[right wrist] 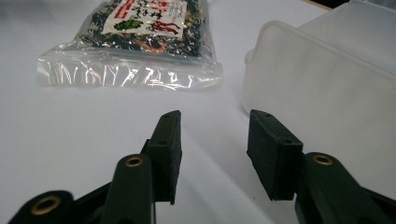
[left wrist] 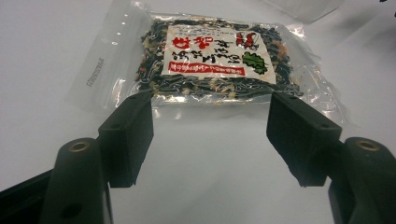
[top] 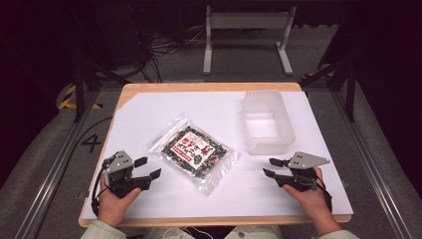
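So the bag of dried mix is lying flat on the white sheet mid-desk, turned on a diagonal: its long axis runs from far-left to near-right in the high view. The clear bin sits just beyond its right end, close but not touching as far as I can tell.

Left hand-held gripper is parked just left of the bag's near-left edge, jaws spread wide with nothing in them. In the left gripper view the bag sits straight ahead, right past the jaw tips. Right hand-held gripper is also empty, jaws parted about halfway, pointing left, with a clear gap of sheet to the bag's sealed end.

My guess: the left one's nearer, so it goes first, a short push up and to the right onto the edge.
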The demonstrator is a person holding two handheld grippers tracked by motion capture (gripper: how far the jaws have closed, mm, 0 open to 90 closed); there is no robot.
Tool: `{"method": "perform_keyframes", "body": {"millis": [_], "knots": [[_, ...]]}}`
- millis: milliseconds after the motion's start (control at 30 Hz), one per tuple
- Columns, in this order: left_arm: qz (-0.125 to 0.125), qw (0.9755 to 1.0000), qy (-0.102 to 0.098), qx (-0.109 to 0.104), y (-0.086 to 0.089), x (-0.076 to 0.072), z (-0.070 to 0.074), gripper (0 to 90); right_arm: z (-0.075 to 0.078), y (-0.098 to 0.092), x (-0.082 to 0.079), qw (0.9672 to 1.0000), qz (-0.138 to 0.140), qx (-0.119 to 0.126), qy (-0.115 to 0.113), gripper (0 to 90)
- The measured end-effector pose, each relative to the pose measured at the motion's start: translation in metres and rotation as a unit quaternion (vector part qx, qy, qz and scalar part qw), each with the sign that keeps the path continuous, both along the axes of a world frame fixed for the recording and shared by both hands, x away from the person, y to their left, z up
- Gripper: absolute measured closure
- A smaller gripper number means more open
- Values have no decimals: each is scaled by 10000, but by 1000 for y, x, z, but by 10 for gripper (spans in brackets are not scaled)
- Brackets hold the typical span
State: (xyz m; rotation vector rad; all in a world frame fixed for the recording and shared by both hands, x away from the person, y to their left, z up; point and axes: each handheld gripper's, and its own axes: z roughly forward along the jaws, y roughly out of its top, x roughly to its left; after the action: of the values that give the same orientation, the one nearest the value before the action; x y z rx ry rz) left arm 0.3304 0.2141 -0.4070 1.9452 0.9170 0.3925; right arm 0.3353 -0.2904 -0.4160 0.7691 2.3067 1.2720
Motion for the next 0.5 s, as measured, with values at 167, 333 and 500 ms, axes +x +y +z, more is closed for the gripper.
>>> {"method": "perform_keyframes", "body": {"millis": [167, 333, 500], "knots": [[-20, 9998, -164, -138, -5, 8, 18, 313, -2, -2, 2, 9999, -33, 124, 37, 560], [-10, 9998, -172, -128, -8, 18, 31, 289, -4, -2, 4, 9998, -80, 88, 127, 561], [142, 9994, -95, -313, -5, 33, 38, 221, -5, -1, 4, 9998, -73, 51, 181, 553]]}}
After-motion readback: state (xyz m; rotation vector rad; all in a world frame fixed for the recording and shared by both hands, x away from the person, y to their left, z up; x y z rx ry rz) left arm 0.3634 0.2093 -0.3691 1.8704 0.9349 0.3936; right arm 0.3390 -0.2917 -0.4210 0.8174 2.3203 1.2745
